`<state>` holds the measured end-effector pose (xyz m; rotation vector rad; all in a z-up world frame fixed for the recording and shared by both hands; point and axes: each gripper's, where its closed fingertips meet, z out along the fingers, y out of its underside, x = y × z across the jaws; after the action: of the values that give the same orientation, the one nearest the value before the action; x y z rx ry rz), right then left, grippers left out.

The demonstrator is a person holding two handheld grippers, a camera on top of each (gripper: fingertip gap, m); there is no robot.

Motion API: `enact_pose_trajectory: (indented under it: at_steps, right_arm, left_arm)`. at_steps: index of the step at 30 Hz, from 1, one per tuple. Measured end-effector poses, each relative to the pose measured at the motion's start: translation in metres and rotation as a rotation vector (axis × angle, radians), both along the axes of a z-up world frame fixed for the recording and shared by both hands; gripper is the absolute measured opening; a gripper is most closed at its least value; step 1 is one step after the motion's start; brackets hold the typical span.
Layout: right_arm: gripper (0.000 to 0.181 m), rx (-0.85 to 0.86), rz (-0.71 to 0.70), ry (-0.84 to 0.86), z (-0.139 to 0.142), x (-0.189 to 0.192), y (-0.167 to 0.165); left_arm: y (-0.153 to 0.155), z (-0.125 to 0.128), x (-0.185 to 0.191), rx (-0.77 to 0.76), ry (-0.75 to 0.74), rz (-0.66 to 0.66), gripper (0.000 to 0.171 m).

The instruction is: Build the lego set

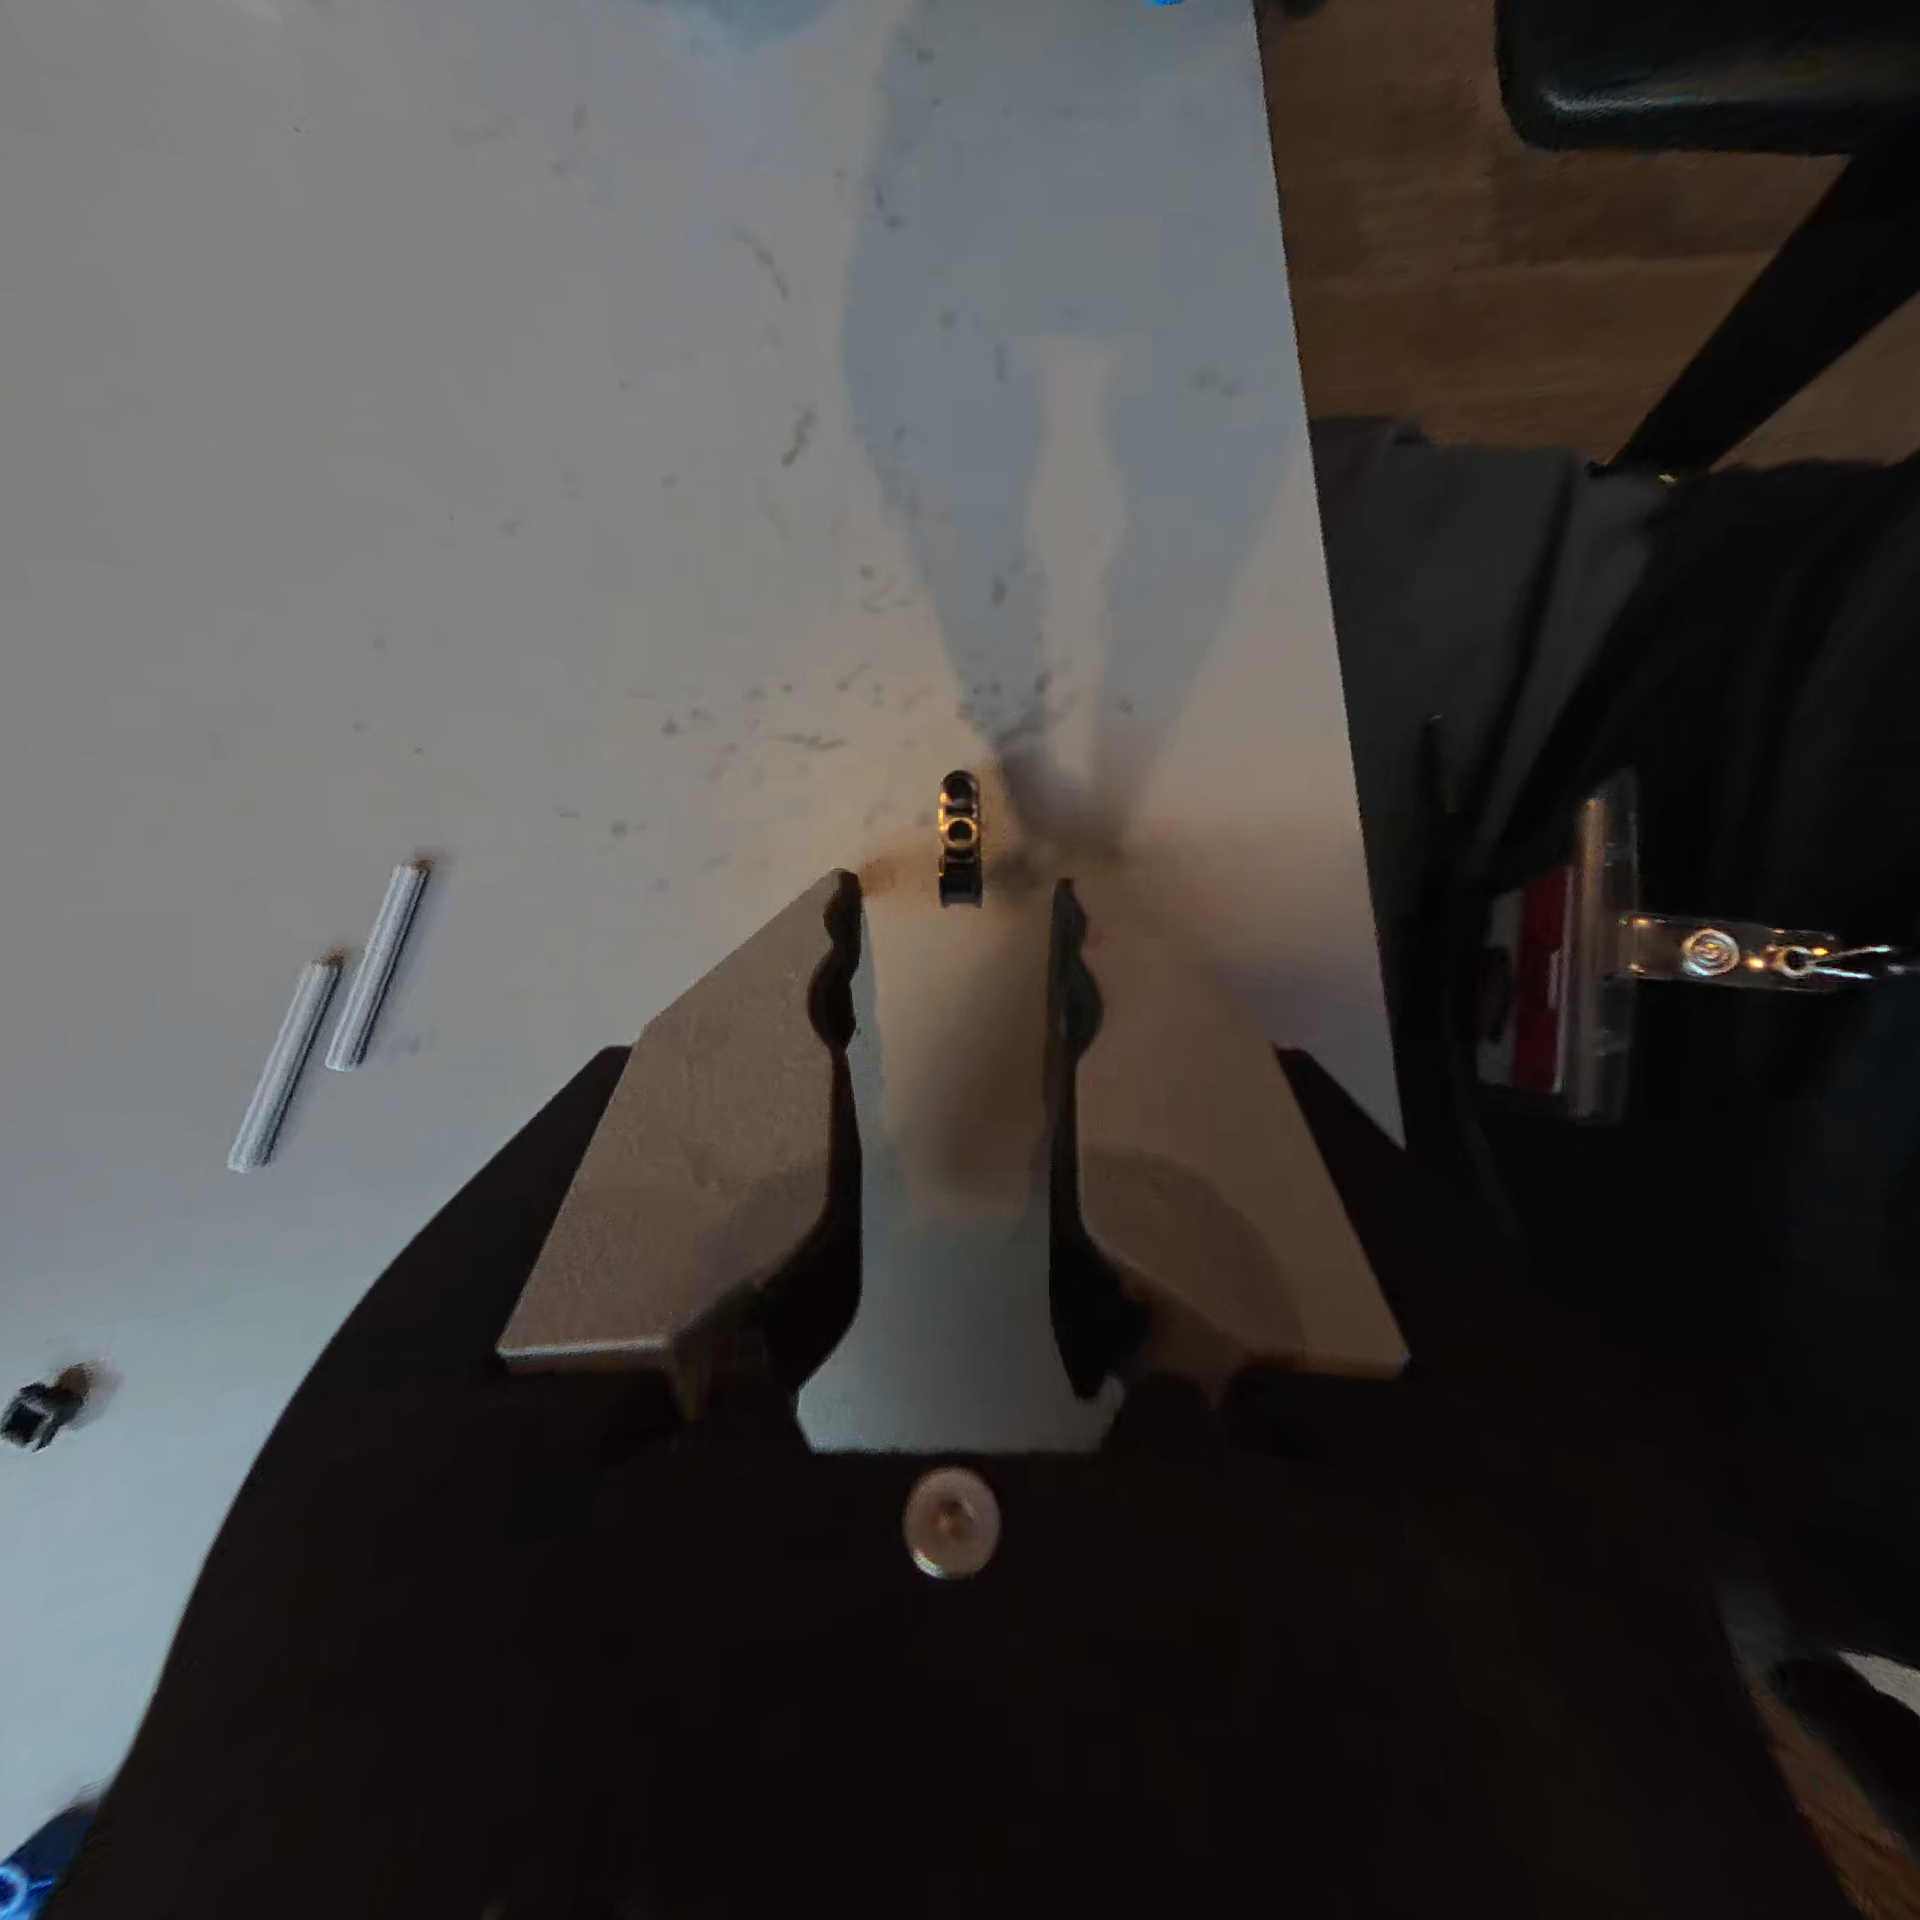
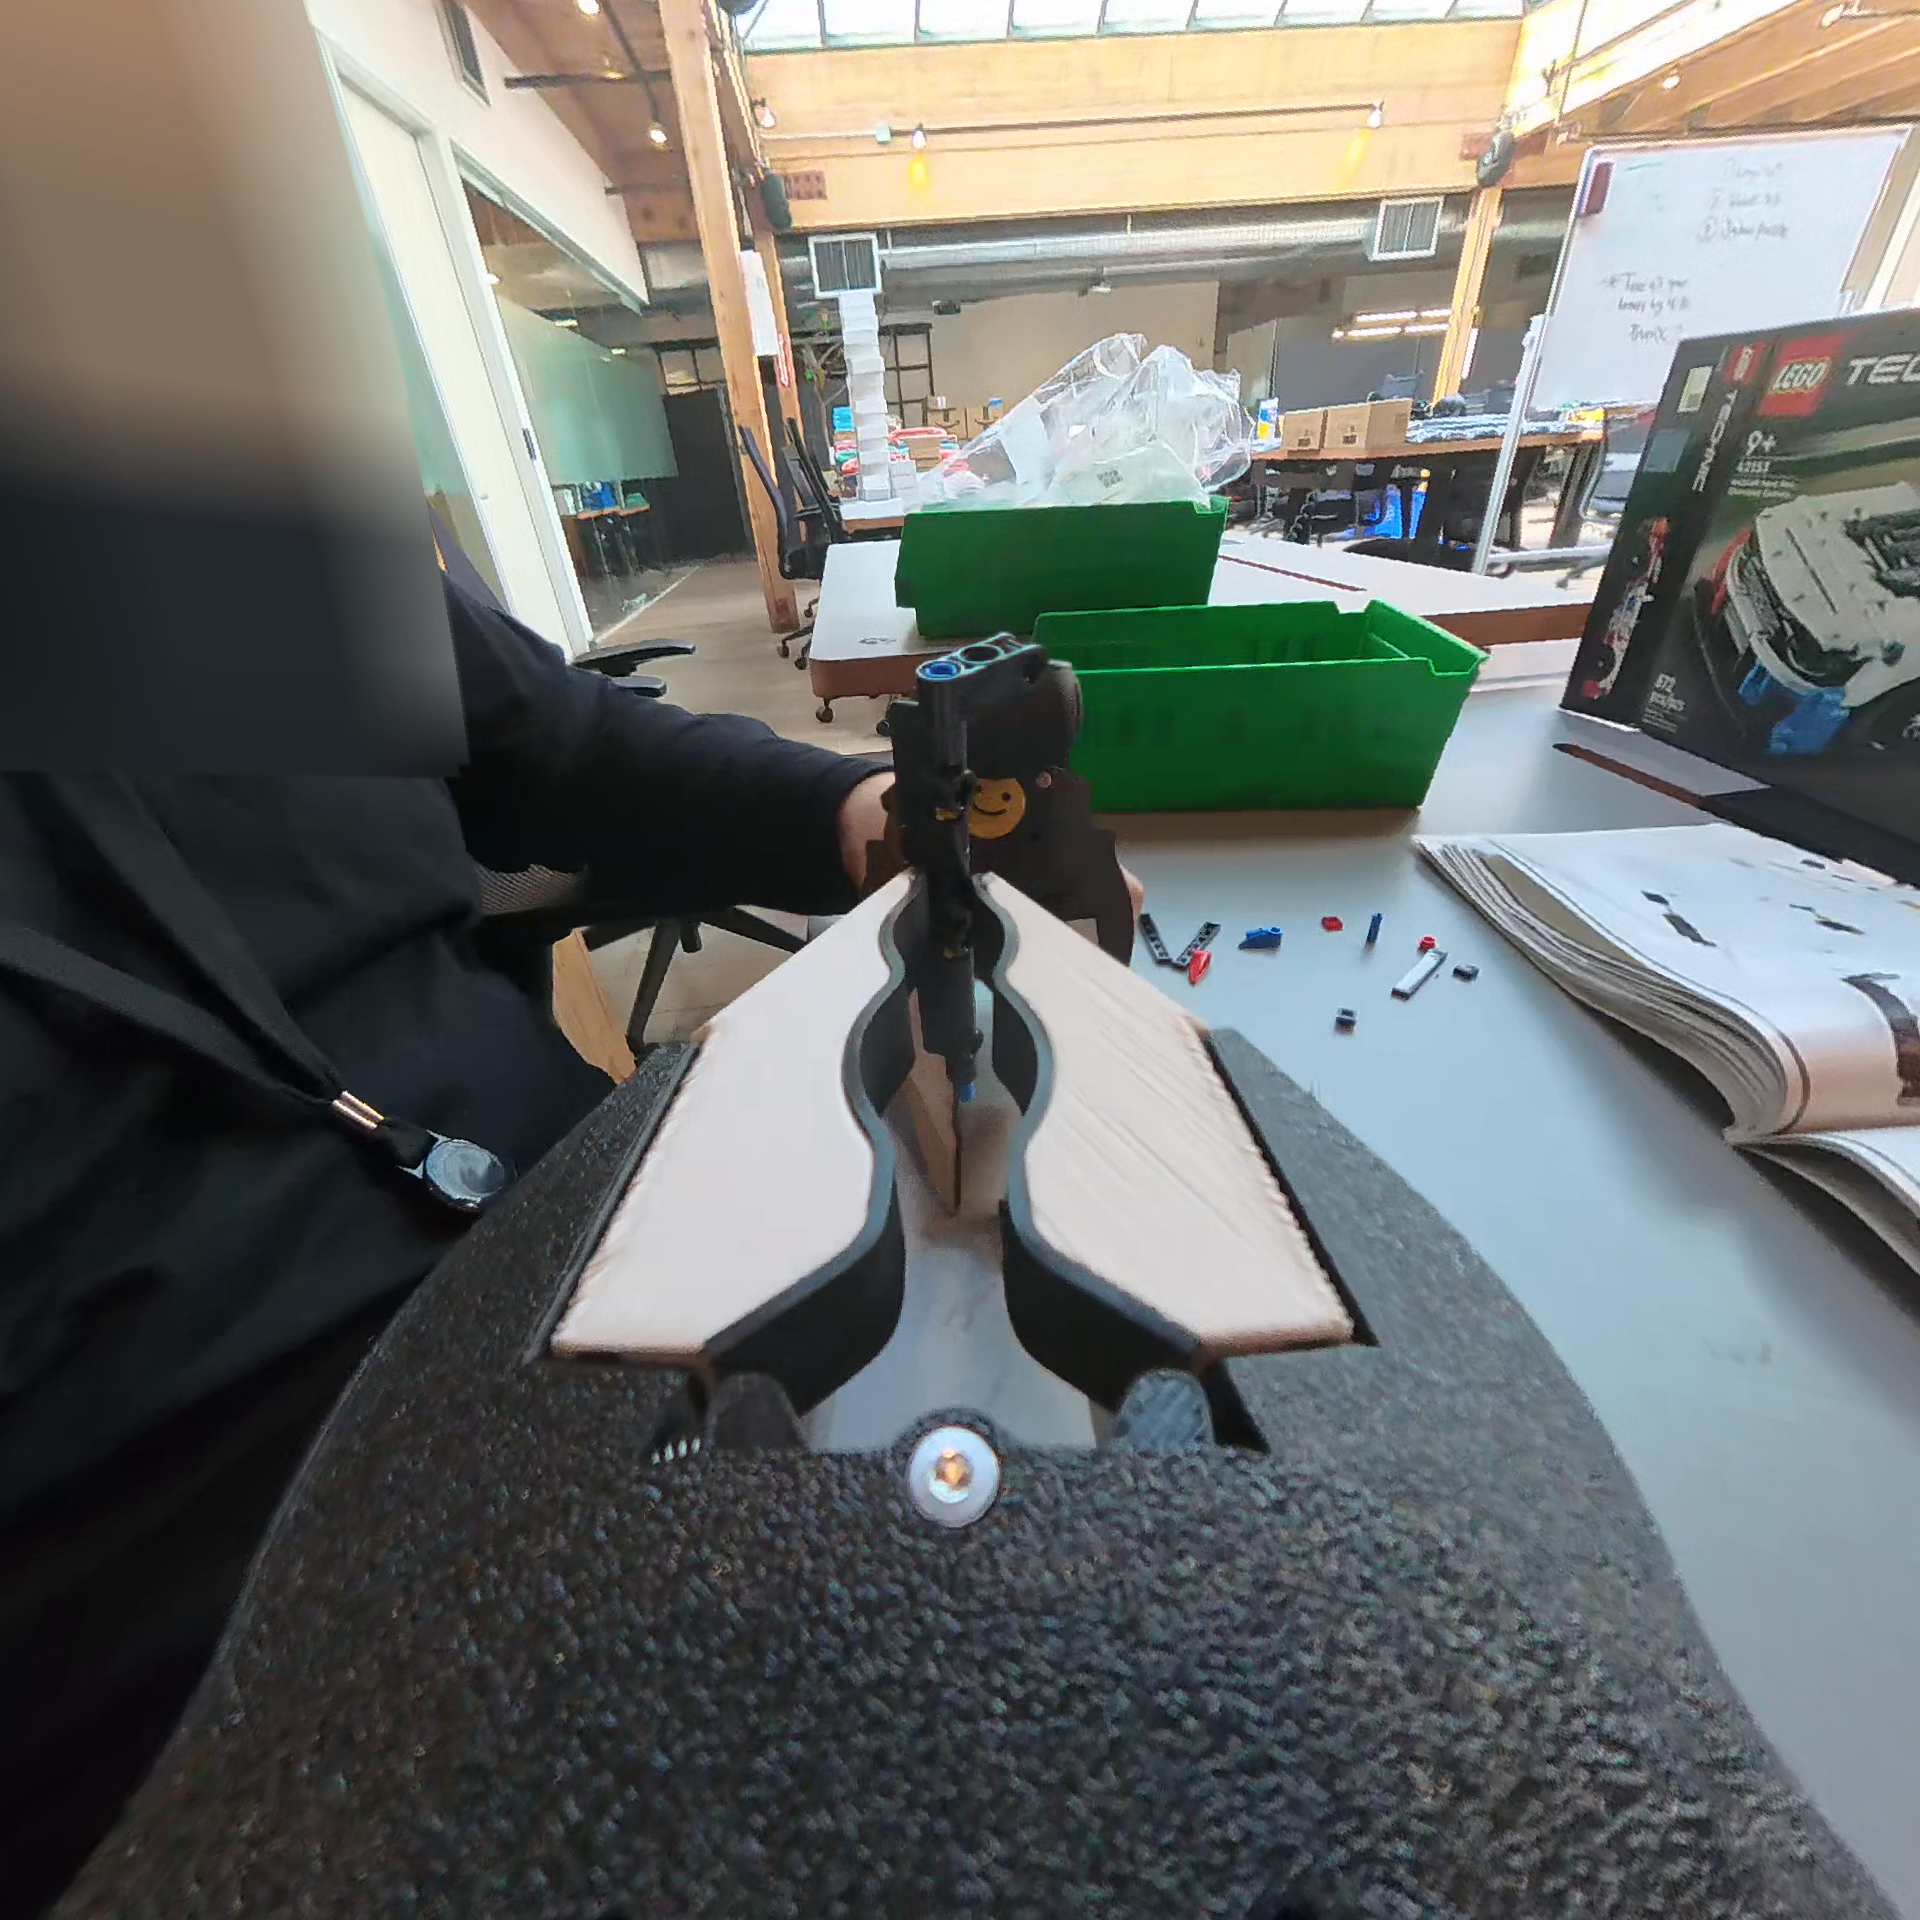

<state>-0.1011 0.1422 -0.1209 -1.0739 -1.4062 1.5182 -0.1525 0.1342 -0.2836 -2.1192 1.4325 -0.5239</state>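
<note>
Standing upright in the right tongs (image 2: 948, 914), a slim black, blue-tipped assembly (image 2: 943, 810).

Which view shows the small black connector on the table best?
The left wrist view: the black connector lies on the white table just ahead of the open left gripper, unobstructed. The right wrist view does not show it; the left gripper blocks that spot.

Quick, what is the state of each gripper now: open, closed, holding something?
Left gripper: open, empty, small black connector piece just ahead on the table.
Right gripper: closed on a black lego assembly.
</note>
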Motion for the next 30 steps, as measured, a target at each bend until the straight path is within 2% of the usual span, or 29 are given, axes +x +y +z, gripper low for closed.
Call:
enact_pose_trajectory:
  at_steps: [4, 9, 14, 17, 22, 25, 28, 30]
  right_arm:
    - [0.006, 0.009, 0.007, -0.012, -0.007, 0.000, -0.002]
    - [0.006, 0.008, 0.020, -0.049, -0.022, -0.008, -0.004]
    - [0.006, -0.001, -0.027, -0.095, -0.037, -0.017, 0.005]
    - [0.006, -0.033, -0.086, -0.119, -0.045, -0.025, 0.016]
    - [0.006, -0.058, -0.154, -0.122, -0.048, -0.039, 0.018]
    - [0.006, -0.055, -0.182, -0.152, -0.051, -0.046, 0.016]
    - [0.006, -0.055, -0.210, -0.162, -0.052, -0.048, 0.015]
    - [0.006, -0.065, -0.218, -0.164, -0.053, -0.048, 0.014]
  left_arm:
    - [0.013, -0.001, -0.004, 0.022, 0.048, 0.004, 0.036]
    - [0.037, -0.001, -0.003, 0.041, 0.027, 0.034, 0.035]
    - [0.033, 0.000, -0.002, -0.003, 0.010, -0.003, 0.035]
    - [0.026, 0.012, -0.004, -0.001, -0.038, -0.023, 0.037]
    - [0.011, 0.048, 0.016, -0.020, -0.233, -0.050, 0.037]
    - [0.013, 0.065, 0.024, -0.001, -0.321, -0.046, 0.026]
    - [0.019, 0.067, 0.021, 0.022, -0.328, -0.014, 0.010]
    - [0.017, 0.067, 0.022, 0.008, -0.342, -0.021, 0.009]
